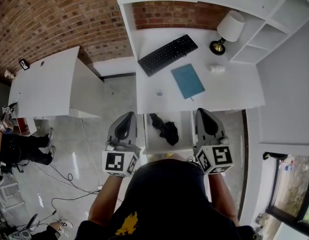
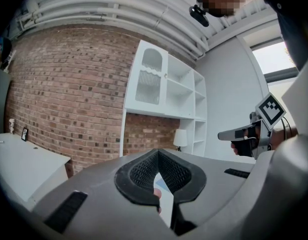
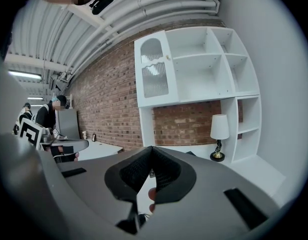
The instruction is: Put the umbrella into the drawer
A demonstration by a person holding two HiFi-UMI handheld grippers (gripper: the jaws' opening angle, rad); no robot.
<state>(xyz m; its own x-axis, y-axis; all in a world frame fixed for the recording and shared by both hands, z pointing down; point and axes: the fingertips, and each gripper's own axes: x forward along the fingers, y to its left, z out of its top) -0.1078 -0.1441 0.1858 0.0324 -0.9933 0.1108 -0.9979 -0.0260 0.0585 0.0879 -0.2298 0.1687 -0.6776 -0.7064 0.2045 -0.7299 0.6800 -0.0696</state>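
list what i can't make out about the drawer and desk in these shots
Drawer front edge: head view, hidden behind the person's head.
Umbrella: head view, too small and dark to tell how it is folded; neither gripper view shows it.
Small white object by the lamp: head view, too small to identify.

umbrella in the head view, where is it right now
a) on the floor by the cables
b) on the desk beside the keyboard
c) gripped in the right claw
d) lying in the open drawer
d: the black umbrella lies inside the open drawer below the desk edge, with the left claw and the right claw on either side of it, both shut and empty.
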